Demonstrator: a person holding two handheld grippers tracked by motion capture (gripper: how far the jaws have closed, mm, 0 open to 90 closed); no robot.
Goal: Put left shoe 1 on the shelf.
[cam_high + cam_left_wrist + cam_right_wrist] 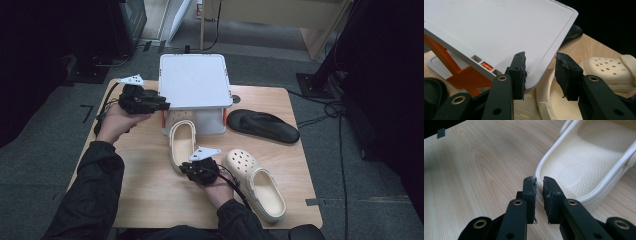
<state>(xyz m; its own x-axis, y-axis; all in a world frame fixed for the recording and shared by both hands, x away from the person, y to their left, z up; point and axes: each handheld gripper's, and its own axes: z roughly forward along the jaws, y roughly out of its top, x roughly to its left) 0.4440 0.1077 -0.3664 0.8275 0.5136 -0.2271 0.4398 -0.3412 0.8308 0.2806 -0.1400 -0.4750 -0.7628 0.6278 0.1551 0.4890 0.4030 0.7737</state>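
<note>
While the cream clog [182,142] lies with its toe tucked under the white lid [194,80] of the box [210,121] at the far middle of the table [145,190], its heel end points toward the near side, and the right gripper [192,169] has it by the heel rim. In the right gripper view the jaws stand narrow, pinched on the thin wall of that clog [584,172], so the grip looks made. The left gripper [162,105] sits at the left edge of the lid, jaws at a middling width; in the left gripper view the lid's corner [536,75] lies between the pads [520,75], one pad against it, the other apart, so I cannot tell whether it clamps or only props the lid.

By my reading, one shoe is half in and being pushed home. A second cream clog [257,182] waits at the near right, and a black sandal [264,126] lies to the right of the box, both untouched on the table. Most of the packing seems left.
</note>
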